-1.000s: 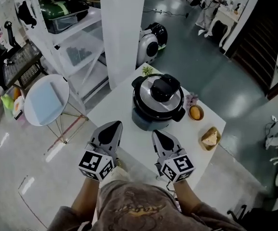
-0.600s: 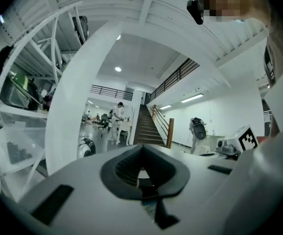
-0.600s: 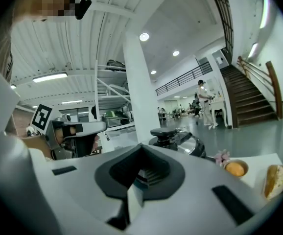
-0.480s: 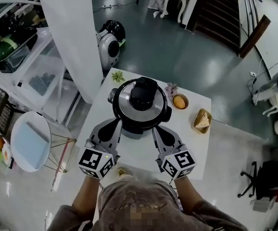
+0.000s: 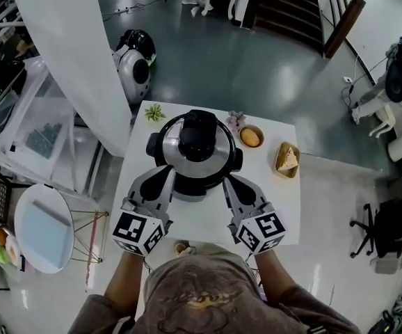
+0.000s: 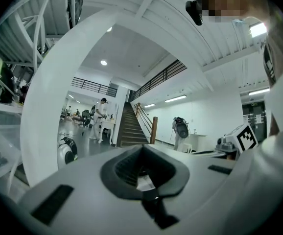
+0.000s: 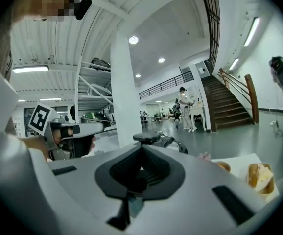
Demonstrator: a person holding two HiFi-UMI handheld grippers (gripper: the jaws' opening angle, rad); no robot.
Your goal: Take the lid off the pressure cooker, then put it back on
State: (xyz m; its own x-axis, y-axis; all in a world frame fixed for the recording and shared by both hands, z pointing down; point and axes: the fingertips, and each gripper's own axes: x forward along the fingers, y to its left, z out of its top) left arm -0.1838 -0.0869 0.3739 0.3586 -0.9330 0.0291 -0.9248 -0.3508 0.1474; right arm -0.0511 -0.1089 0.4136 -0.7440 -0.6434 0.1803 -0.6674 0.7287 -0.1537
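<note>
The pressure cooker stands at the middle of the white table, its steel lid on and the black lid handle on top. My left gripper is shut and empty, its tip close by the cooker's front left side. My right gripper is shut and empty too, at the front right side. Whether either tip touches the pot I cannot tell. In the right gripper view the lid handle shows just past the shut jaws. The left gripper view looks past the cooker.
A small bowl with an orange thing and a wooden plate of bread lie right of the cooker. A little green plant and pale flowers sit behind it. A white pillar rises at the left. A small cup is at the near edge.
Both grippers have come forward from the table's near part to either side of the cooker's front. The head view has swung over the table. The jaws stay shut.
</note>
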